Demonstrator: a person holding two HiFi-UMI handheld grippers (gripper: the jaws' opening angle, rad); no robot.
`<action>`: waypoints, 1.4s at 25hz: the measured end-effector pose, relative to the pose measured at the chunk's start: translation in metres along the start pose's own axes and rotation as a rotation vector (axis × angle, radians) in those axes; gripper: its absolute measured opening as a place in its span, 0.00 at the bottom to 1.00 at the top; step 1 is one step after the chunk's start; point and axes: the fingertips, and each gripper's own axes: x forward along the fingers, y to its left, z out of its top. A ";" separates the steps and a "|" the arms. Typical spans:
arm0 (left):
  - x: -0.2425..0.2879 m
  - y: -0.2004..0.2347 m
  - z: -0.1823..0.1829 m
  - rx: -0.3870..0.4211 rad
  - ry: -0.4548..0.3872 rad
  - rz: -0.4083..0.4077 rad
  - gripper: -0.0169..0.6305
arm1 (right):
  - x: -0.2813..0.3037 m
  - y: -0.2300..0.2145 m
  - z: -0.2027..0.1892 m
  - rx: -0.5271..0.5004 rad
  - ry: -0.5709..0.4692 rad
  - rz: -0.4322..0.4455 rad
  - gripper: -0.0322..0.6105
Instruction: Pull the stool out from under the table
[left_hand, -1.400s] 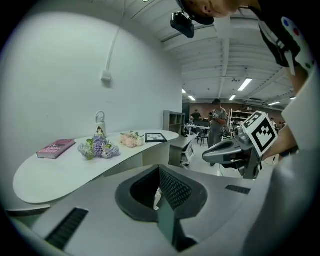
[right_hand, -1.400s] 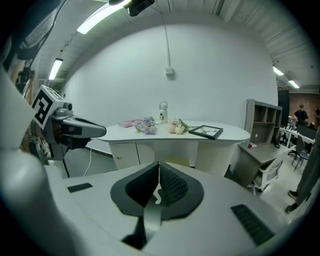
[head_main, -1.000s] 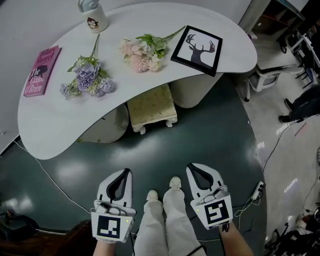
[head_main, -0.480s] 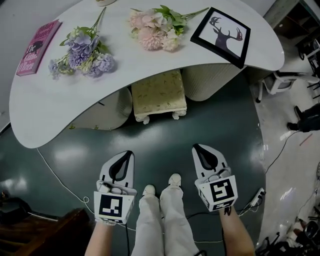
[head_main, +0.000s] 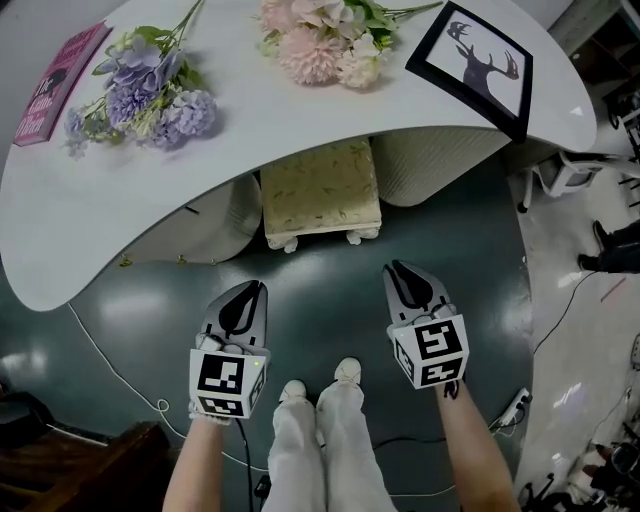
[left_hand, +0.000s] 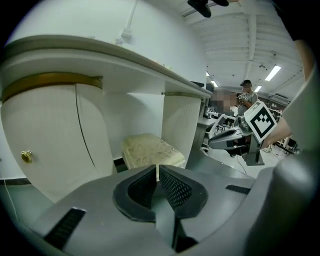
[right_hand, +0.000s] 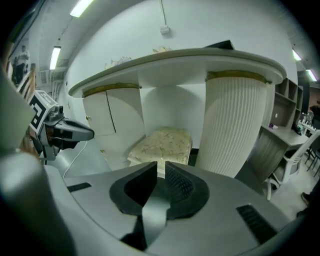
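Observation:
A cream cushioned stool (head_main: 320, 192) with short white feet stands half under the white curved table (head_main: 120, 225), between its two ribbed pedestals. It shows too in the left gripper view (left_hand: 150, 150) and the right gripper view (right_hand: 162, 145). My left gripper (head_main: 247, 290) hovers over the dark floor in front of the stool, shut and holding nothing. My right gripper (head_main: 402, 272) is level with it on the right, also shut and empty. Both point at the table, well short of the stool.
On the table lie purple flowers (head_main: 150, 95), pink flowers (head_main: 325, 40), a framed deer picture (head_main: 478, 65) and a pink book (head_main: 55, 80). A white cable (head_main: 110, 355) runs over the floor at left. My legs and shoes (head_main: 320, 375) are between the grippers. A chair (head_main: 560, 175) stands right.
The view has closed in on the table. Both grippers have moved forward toward the stool, still shut.

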 end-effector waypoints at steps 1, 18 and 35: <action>0.008 0.004 -0.003 -0.001 0.006 0.001 0.05 | 0.008 -0.003 -0.003 0.008 0.003 0.003 0.12; 0.115 0.061 -0.051 -0.235 0.056 0.071 0.30 | 0.132 -0.050 -0.038 0.031 0.114 0.059 0.46; 0.167 0.059 -0.075 -0.140 0.126 0.016 0.25 | 0.165 -0.055 -0.054 0.168 0.087 0.093 0.50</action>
